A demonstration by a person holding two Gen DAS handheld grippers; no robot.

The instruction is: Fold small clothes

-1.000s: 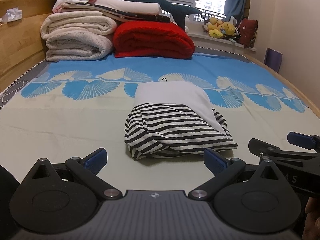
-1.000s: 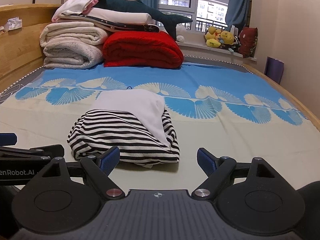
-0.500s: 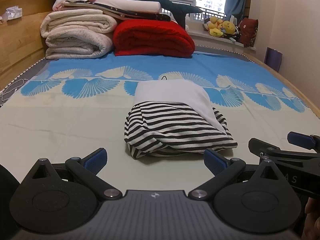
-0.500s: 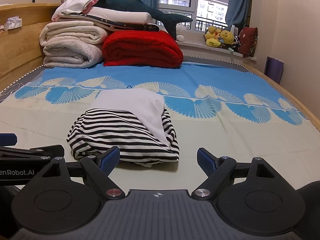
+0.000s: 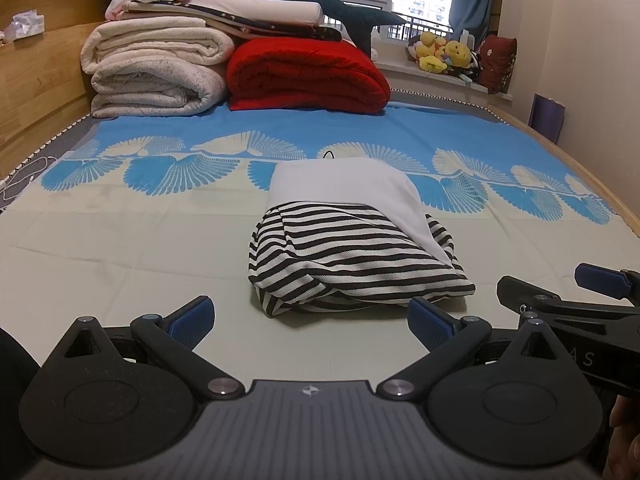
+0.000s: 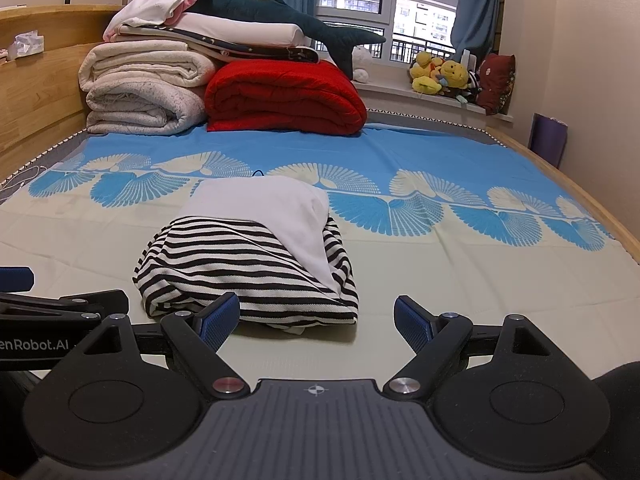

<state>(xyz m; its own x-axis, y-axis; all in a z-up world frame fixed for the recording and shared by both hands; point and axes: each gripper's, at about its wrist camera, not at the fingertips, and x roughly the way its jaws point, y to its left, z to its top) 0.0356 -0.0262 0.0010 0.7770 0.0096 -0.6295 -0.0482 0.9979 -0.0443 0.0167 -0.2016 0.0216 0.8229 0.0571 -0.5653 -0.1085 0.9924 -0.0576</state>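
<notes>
Fingers of the left gripper [image 5: 310,322] stand wide apart, nothing between them; blue pads clear of the cloth. Fingers of the right gripper [image 6: 316,322] likewise spread wide and empty. Both hover low over the bed [image 5: 120,248]. Right gripper sits just beside the left, its finger visible off the left gripper's right finger.

Folded garment [image 5: 352,256], black-and-white striped with a white panel on top, lies on the sheet just ahead of both pairs of fingers: ahead and between the left gripper's fingers, ahead of the right gripper's left finger [image 6: 218,320]. Not touched by either.

Well beyond: red folded quilt [image 5: 304,76], cream blankets [image 5: 156,68], plush shark [image 6: 280,16], soft toys [image 6: 440,74] on the windowsill.
</notes>
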